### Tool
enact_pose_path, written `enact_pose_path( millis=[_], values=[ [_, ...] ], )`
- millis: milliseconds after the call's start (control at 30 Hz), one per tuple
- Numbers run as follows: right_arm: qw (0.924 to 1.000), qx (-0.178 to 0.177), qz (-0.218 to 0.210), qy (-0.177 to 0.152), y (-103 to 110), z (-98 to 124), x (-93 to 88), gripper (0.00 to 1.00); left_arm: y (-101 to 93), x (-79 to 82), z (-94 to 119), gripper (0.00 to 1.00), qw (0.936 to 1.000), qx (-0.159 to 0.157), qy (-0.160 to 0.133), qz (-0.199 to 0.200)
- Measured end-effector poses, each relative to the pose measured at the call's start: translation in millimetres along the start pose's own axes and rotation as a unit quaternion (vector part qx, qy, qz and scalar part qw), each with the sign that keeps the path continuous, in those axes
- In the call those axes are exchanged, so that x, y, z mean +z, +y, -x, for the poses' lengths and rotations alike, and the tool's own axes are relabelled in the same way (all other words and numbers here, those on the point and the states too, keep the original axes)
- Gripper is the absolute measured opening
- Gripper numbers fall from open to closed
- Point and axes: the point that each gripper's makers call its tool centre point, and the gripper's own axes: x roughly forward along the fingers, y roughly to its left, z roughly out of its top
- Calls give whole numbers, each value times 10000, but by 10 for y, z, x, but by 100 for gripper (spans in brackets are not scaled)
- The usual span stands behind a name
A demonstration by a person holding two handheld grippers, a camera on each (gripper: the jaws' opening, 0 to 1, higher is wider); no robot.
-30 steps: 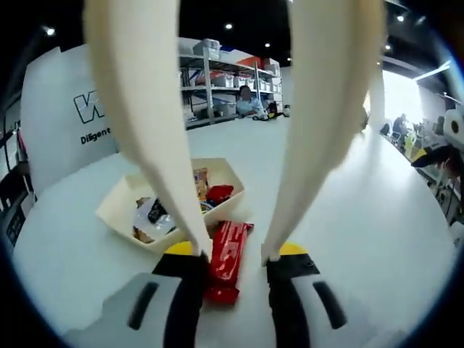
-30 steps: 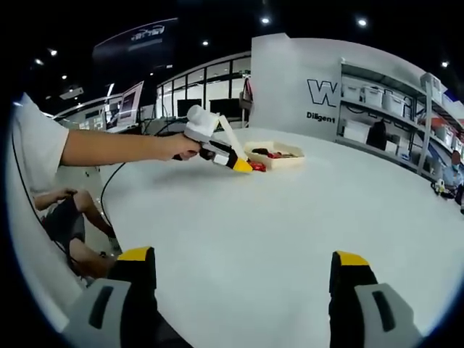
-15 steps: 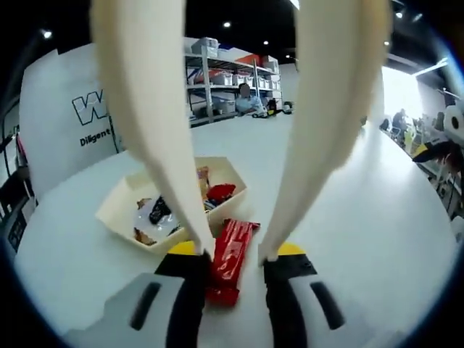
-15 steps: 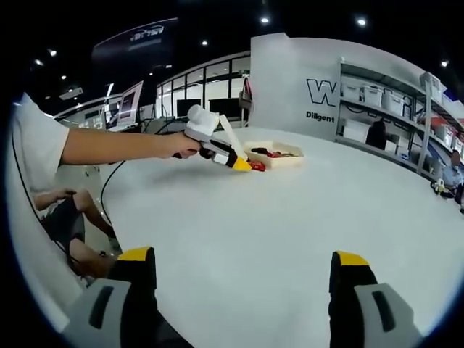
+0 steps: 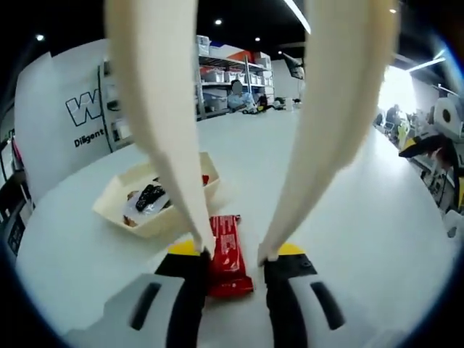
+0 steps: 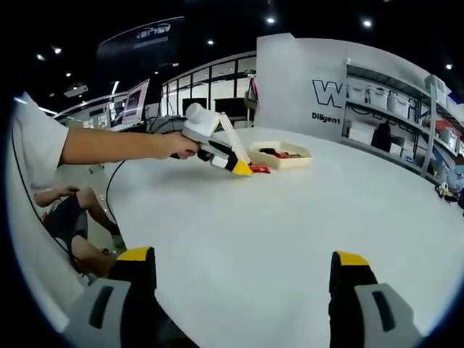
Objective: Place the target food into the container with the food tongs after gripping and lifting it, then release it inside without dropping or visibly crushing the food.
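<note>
Left gripper [image 5: 232, 255] carries cream food tongs [image 5: 174, 130], their two arms held apart at a fair width, running away from the jaws toward the top of the view, tips out of frame. A red snack bar [image 5: 228, 254] lies flat on the white table [image 5: 348, 217], between the two gripper jaws and under the tong arms; whether anything is touching it I cannot tell, but nothing is squeezing it. The cream tray [image 5: 156, 199] sits just beyond the bar, up and left, already holding a dark packet and other wrapped snacks. In the right gripper view the left gripper [image 6: 239, 167] is seen held by a person's hand [image 6: 174, 145], with the bar [image 6: 259, 170] as a red speck beside the tray [image 6: 283, 156]. Right gripper [image 6: 243, 279] hangs idle over bare table, jaws wide apart, holding nothing. Step looks like lining up for the grab: bar not yet gripped or lifted. Next move likely needs the tong tips brought down to either side of the bar, a gentle close so the wrapper is not crushed, a lift, then a short carry over the tray rim before opening.
</note>
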Motion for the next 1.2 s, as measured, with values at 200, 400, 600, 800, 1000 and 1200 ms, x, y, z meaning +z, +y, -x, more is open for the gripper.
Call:
enact_pose_path(
  millis=[200, 400, 600, 800, 1000, 1200],
  values=[
    [10000, 2, -18, 1, -33, 6, -8, 99, 79, 134, -11, 32, 9996, 78, -277, 19],
    [9998, -32, -157, -105, -117, -20, -7, 99, 158, 6, -135, 32, 9987, 100, -124, 491],
    [9993, -29, -47, -375, -208, -112, 98, 99, 117, -42, -162, 31, 9983, 72, -63, 580],
    [9982, 36, -191, -560, -207, -154, 234, 99, 98, -23, -179, 25, 9986, -105, -42, 508],
    [9986, 1, -175, -496, -160, -175, 178, 99, 93, -44, -157, 22, 9980, -149, -191, 585],
    [9977, 43, -331, -591, -108, -176, 157, 99, 29, 49, -133, 22, 9760, -465, -446, 2080]
  ],
)
